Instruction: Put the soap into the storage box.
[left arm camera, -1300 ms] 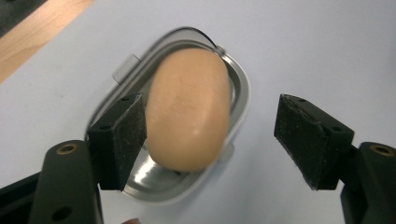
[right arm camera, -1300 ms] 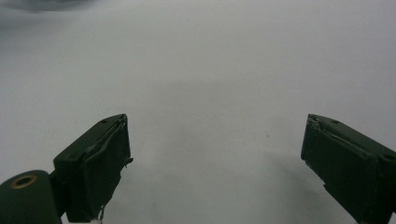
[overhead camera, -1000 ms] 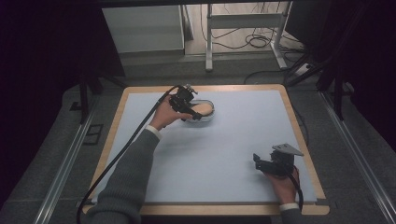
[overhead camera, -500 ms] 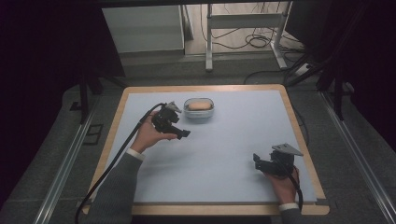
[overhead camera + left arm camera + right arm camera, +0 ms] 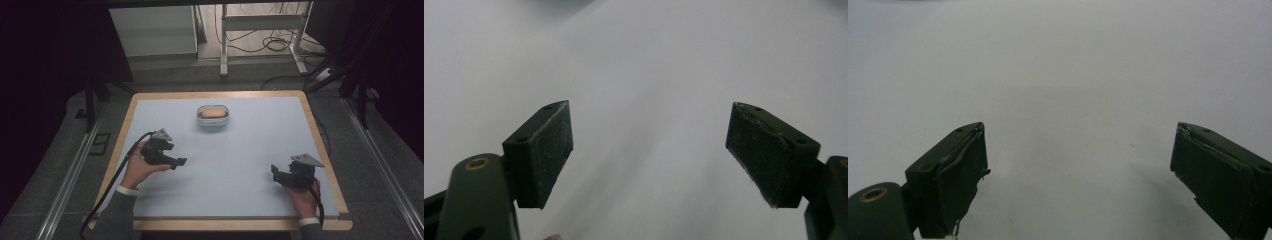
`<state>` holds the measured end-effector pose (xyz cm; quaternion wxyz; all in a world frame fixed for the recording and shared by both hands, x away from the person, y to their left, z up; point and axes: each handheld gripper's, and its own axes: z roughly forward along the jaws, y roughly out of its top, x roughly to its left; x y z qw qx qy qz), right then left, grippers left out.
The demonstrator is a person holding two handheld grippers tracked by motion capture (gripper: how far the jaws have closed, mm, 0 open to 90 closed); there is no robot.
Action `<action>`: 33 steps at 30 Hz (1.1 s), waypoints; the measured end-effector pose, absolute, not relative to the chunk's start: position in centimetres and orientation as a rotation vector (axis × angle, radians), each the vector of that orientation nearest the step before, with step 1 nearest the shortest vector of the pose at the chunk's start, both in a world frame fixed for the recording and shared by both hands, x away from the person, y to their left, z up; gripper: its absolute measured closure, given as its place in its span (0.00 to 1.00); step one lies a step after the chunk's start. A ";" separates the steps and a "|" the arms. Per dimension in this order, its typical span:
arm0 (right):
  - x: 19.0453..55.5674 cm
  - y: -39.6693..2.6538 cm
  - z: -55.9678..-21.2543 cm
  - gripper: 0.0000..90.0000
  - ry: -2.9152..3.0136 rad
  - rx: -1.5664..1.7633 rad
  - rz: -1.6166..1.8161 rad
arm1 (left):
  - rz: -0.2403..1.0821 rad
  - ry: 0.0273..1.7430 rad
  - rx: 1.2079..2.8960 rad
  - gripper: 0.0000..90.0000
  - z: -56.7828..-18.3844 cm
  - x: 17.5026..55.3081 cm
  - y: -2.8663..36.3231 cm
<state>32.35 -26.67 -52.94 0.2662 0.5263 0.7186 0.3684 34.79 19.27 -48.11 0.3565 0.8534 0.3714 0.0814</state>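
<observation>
Both tools [image 5: 181, 161] [image 5: 274, 173] wide and empty, well apart from small dish [image 5: 213, 120] with tan lump [image 5: 213, 113].

table [image 5: 150, 102]: wooden rim, pale blue-grey mat over nearly the whole top
floor [image 5: 65, 150]: dark grey carpet around the table
rails [image 5: 70, 170]: metal, one along the table's left edge, one along its right
white cabinet [image 5: 152, 30]: beyond the far edge, left of centre
metal frame [image 5: 224, 45]: upright legs beyond the far edge
cables [image 5: 270, 45]: loose tangle on the floor beside the frame
</observation>
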 end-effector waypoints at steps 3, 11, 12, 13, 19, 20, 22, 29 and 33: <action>32.4 -26.7 -52.9 0.09 1.941 1.422 0.995 | 0.218 0.997 2.189 0.21 -48.8 33.9 20.5; 32.4 -26.6 -53.0 0.09 1.944 1.418 0.988 | 0.223 1.090 2.136 0.21 -51.3 32.3 22.6; 32.4 -26.6 -53.0 0.09 1.944 1.418 0.988 | 0.219 1.101 2.133 0.21 -51.6 32.3 22.8; 32.4 -26.6 -53.0 0.09 1.943 1.418 0.988 | 0.215 1.119 2.133 0.21 -52.0 32.2 23.0; 32.4 -26.6 -53.0 0.09 1.944 1.420 0.990 | 0.250 1.186 2.120 0.20 -52.7 31.8 24.2; 32.4 -26.6 -53.0 0.09 1.944 1.420 0.991 | 0.256 1.186 2.123 0.20 -52.8 31.8 24.3; 32.4 -26.6 -53.0 0.09 1.945 1.418 0.989 | 0.259 1.185 2.118 0.20 -52.7 31.7 24.3; 32.4 -26.7 -53.0 0.09 1.952 1.417 0.995 | 0.280 1.181 2.113 0.20 -52.3 31.3 24.9; 32.4 -26.6 -53.0 0.09 1.948 1.419 0.996 | 0.280 1.189 2.078 0.20 -52.1 31.0 25.3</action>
